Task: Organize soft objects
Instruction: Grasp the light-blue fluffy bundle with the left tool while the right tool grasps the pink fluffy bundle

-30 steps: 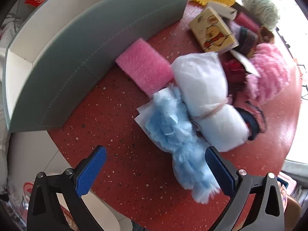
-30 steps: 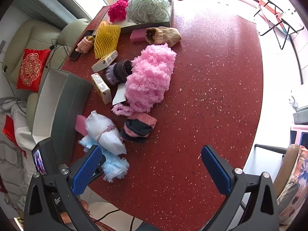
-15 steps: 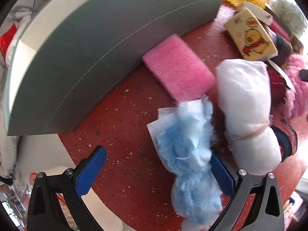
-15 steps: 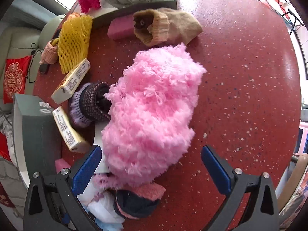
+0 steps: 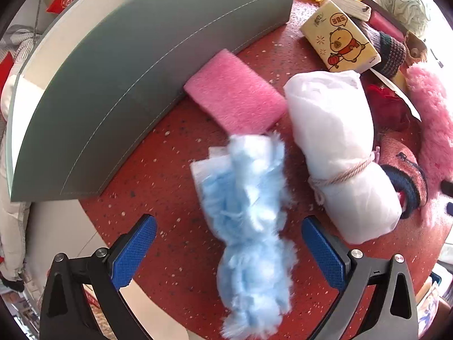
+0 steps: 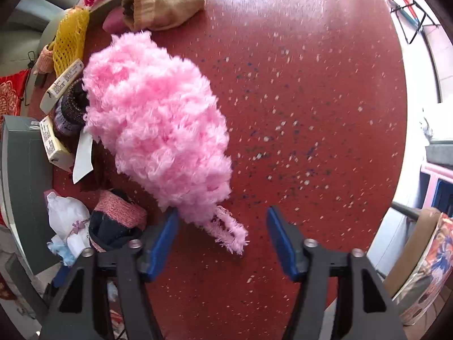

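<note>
A fluffy light-blue bundle (image 5: 249, 221) lies on the red speckled table (image 5: 158, 170), lengthwise between the blue pads of my left gripper (image 5: 226, 238), which stands open straight above it without pressing. Beside it are a pink sponge (image 5: 235, 93) and a white tied roll (image 5: 337, 147). In the right wrist view a big fluffy pink bundle (image 6: 158, 124) lies on the table (image 6: 311, 99). My right gripper (image 6: 222, 226) is low over its near end; the jaws are closing, a loose pink strand (image 6: 226, 231) lies between them, and the pads are not pressing on it.
A grey-green open box (image 5: 119, 85) with a white inside stands left of the sponge. A tissue pack (image 5: 339, 42), dark knitted socks (image 6: 113, 226), a tan sock (image 6: 164, 5), a yellow net sponge (image 6: 69, 42) and a green pouf (image 5: 402, 2) crowd the far side.
My right gripper dropped low toward the pink bundle and its jaws narrowed. My left gripper shifted over the blue bundle, which now lies between its pads, and came slightly closer.
</note>
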